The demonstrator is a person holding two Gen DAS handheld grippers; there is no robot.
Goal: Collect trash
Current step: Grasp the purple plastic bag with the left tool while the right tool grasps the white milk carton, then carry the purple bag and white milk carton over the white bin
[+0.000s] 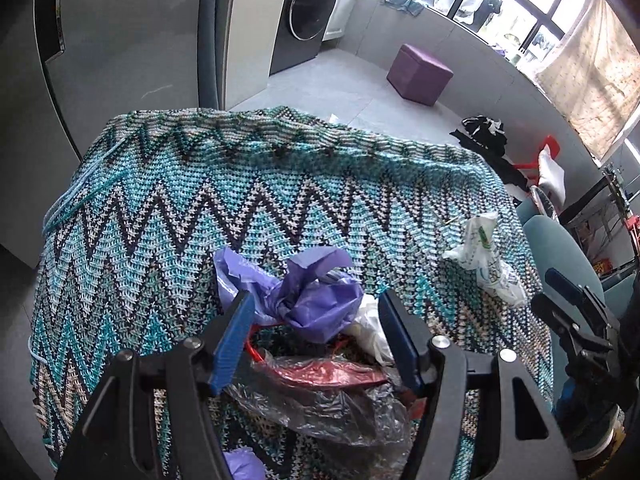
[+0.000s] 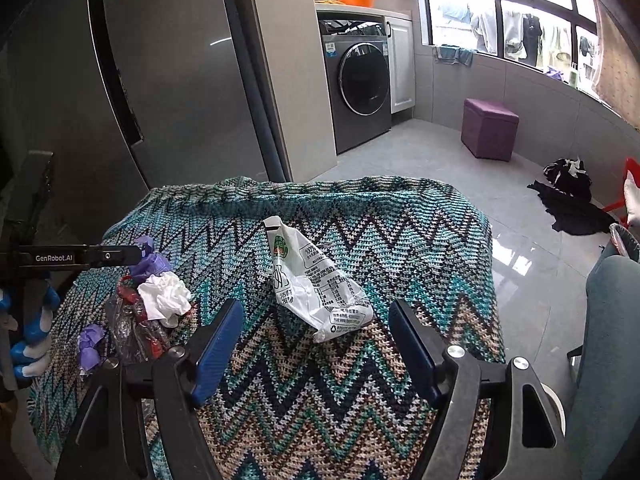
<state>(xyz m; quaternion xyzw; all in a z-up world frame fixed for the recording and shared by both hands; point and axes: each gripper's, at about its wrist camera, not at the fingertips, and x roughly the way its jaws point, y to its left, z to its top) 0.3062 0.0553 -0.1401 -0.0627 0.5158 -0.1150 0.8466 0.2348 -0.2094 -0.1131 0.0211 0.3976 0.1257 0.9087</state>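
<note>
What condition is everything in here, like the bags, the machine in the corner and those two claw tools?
left gripper: open, around the purple bag
right gripper: open, near the white bag
purple bag: crumpled, knotted, atop the pile
white printed bag: crumpled, lying alone
white tissue: wadded
clear plastic bag: crumpled
washing machine: door shut
black clothes: heaped on floor

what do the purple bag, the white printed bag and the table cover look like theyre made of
Purple bag: thin plastic film, judging by its soft sheen and its tight, crinkled knot.
White printed bag: thin, crumpled plastic, slightly translucent, with printed text and a green logo.
Table cover: knitted or woven yarn, matte, with visible stitches in zigzag bands.
</note>
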